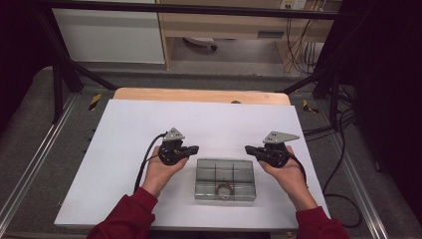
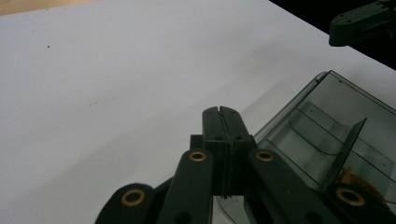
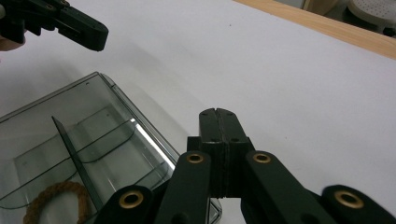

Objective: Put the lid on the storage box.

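A clear smoky plastic box [image 1: 225,179] with inner dividers sits on the white table top [image 1: 199,124], near its front edge. A coil of brown rope [image 1: 224,189] lies in one of the box's front compartments. My left gripper [image 1: 196,148] hovers just beyond the box's far left corner, its jaws pressed together with nothing between them [image 2: 222,112]. My right gripper [image 1: 247,149] hangs past the far right corner, pointing toward the left one, jaws likewise closed and empty [image 3: 217,113]. The box's corner [image 2: 327,140] and the rope [image 3: 56,200] appear beside the jaws.
A wooden strip [image 1: 199,94] runs along the table's far edge. Black metal frame bars [image 1: 64,74] stand at both sides, with cables [image 1: 338,164] trailing on the right. Bare white surface stretches beyond the box.
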The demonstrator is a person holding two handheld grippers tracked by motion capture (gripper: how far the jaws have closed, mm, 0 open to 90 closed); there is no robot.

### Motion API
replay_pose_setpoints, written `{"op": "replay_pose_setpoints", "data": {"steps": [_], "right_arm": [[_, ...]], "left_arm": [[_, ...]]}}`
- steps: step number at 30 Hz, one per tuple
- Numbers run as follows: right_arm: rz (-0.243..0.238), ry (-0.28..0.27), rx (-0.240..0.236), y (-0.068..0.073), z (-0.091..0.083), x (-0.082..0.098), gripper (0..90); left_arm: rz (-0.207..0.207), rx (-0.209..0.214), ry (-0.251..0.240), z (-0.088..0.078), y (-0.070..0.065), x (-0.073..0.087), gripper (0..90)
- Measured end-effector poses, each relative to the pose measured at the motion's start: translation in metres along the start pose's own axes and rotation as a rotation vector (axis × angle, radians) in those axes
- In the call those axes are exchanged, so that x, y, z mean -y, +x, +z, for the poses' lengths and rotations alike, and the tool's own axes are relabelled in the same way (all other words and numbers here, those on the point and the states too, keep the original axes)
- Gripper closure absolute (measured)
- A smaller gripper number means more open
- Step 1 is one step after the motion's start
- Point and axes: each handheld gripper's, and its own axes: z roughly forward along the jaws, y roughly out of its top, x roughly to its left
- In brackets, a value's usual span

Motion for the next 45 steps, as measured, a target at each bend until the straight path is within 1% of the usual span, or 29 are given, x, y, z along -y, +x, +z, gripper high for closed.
{"op": "replay_pose_setpoints", "data": {"steps": [7, 11, 13, 14, 17, 18, 22, 24, 25, 27, 29, 31, 34, 36, 38, 39, 41, 43, 45], "right_arm": [[-0.007, -0.017, 0.013, 0.003, 0.0, -0.005, 90.0], [-0.009, -0.018, 0.017, 0.004, -0.001, -0.006, 89.2], [-0.01, -0.021, 0.02, 0.005, -0.001, -0.007, 87.5], [-0.011, -0.022, 0.019, 0.005, -0.002, -0.007, 85.2], [-0.004, -0.026, 0.032, 0.006, -0.002, -0.009, 70.9], [-0.003, -0.031, 0.043, 0.006, -0.002, -0.01, 63.7], [0.037, -0.045, 0.097, 0.006, -0.003, -0.015, 37.9], [0.045, -0.048, 0.13, 0.005, -0.003, -0.017, 29.2], [0.045, -0.053, 0.145, 0.004, -0.004, -0.018, 25.0], [0.037, -0.067, 0.171, 0.004, -0.005, -0.02, 18.9], [0.028, -0.084, 0.198, 0.004, -0.006, -0.022, 13.0], [0.029, -0.104, 0.227, 0.005, -0.008, -0.024, 8.1], [0.038, -0.109, 0.265, 0.006, -0.009, -0.027, 5.4], [0.039, -0.129, 0.268, 0.006, -0.011, -0.028, 3.9], [0.043, -0.139, 0.265, 0.006, -0.013, -0.029, 2.8], [0.038, -0.144, 0.266, 0.005, -0.014, -0.03, 2.5], [0.039, -0.156, 0.269, 0.005, -0.017, -0.031, 2.4], [0.048, -0.164, 0.275, 0.003, -0.02, -0.032, 2.8], [0.056, -0.181, 0.274, 0.002, -0.024, -0.032, 2.8]], "left_arm": [[0.012, 0.0, -0.006, -0.004, -0.002, -0.002, 89.9], [0.013, -0.004, -0.018, -0.008, -0.001, -0.004, 89.8], [0.017, -0.012, -0.025, -0.01, -0.001, -0.004, 89.2], [0.019, -0.019, -0.026, -0.011, -0.001, -0.004, 88.1], [0.031, -0.046, -0.047, -0.015, 0.001, -0.005, 80.3], [0.034, -0.057, -0.059, -0.016, 0.001, -0.005, 76.1], [0.026, -0.111, -0.1, -0.026, 0.006, -0.004, 52.4], [0.029, -0.134, -0.11, -0.031, 0.008, -0.003, 41.3], [0.03, -0.149, -0.119, -0.034, 0.009, -0.002, 37.1], [0.034, -0.168, -0.126, -0.041, 0.012, 0.001, 31.4], [0.023, -0.192, -0.129, -0.048, 0.015, 0.003, 24.2], [0.009, -0.189, -0.132, -0.054, 0.017, 0.005, 17.7], [-0.008, -0.185, -0.147, -0.063, 0.02, 0.007, 12.0], [-0.02, -0.189, -0.147, -0.069, 0.023, 0.008, 8.7], [-0.027, -0.193, -0.155, -0.074, 0.025, 0.01, 8.5], [-0.021, -0.193, -0.151, -0.077, 0.027, 0.011, 8.5], [-0.026, -0.199, -0.161, -0.082, 0.03, 0.014, 8.4], [-0.038, -0.208, -0.183, -0.088, 0.034, 0.017, 8.4], [-0.044, -0.214, -0.194, -0.093, 0.037, 0.019, 8.5]]}}
